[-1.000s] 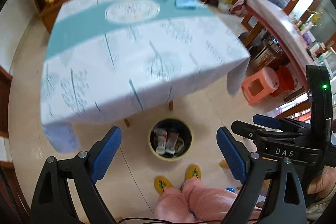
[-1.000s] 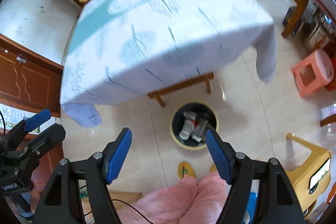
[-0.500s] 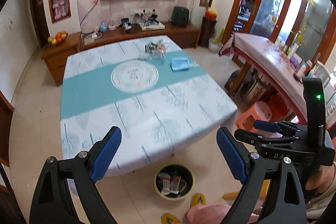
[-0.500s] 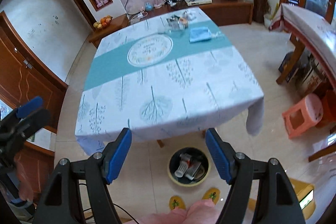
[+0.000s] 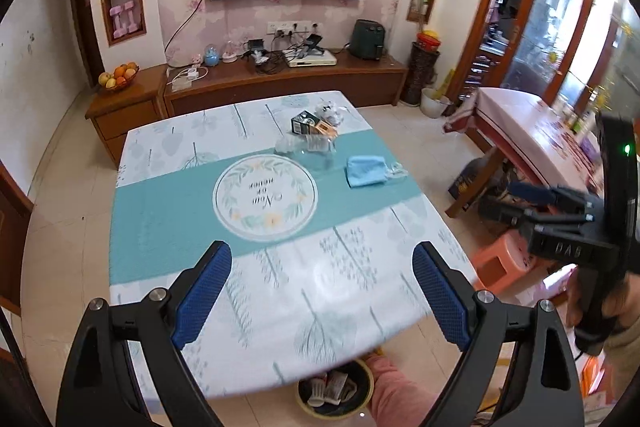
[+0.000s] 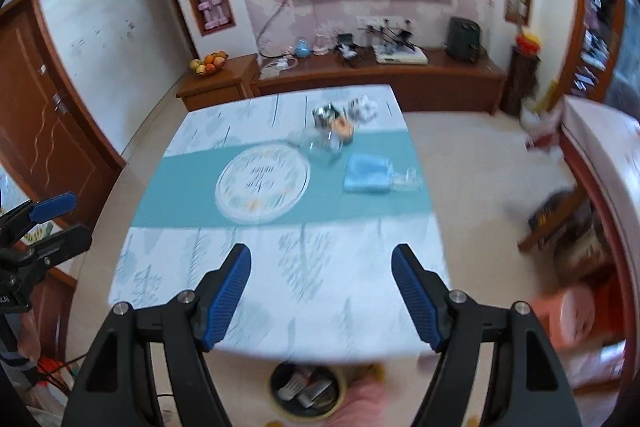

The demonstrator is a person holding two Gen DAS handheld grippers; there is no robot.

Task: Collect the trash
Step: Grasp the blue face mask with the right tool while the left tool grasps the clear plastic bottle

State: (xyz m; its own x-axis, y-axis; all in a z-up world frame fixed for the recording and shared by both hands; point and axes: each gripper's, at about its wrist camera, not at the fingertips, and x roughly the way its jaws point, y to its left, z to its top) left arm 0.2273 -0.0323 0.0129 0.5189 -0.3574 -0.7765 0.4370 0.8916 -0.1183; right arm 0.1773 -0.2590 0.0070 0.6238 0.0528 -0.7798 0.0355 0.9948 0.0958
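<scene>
A round bin point(image 5: 335, 392) with trash in it stands on the floor at the table's near edge; it also shows in the right wrist view point(image 6: 307, 391). On the table's far side lie a dark box point(image 5: 305, 121), a crumpled white wrapper point(image 5: 331, 110), a clear plastic bottle point(image 5: 308, 148), a blue cloth point(image 5: 366, 171) and a clear wrapper point(image 5: 396, 169). My left gripper point(image 5: 321, 293) is open and empty above the near table edge. My right gripper point(image 6: 321, 297) is open and empty too, held beside it.
The table point(image 5: 160, 219) has a white and teal cloth with a round mat point(image 5: 265, 197). A pink stool point(image 5: 506, 263) stands right of it, and a second table point(image 5: 532, 135) further right. A TV cabinet point(image 5: 280, 79) runs along the back wall.
Both grippers have tilted up from the floor bin to face the table top and the room. The bin has slid to the bottom edge of both views. Both stay open.
</scene>
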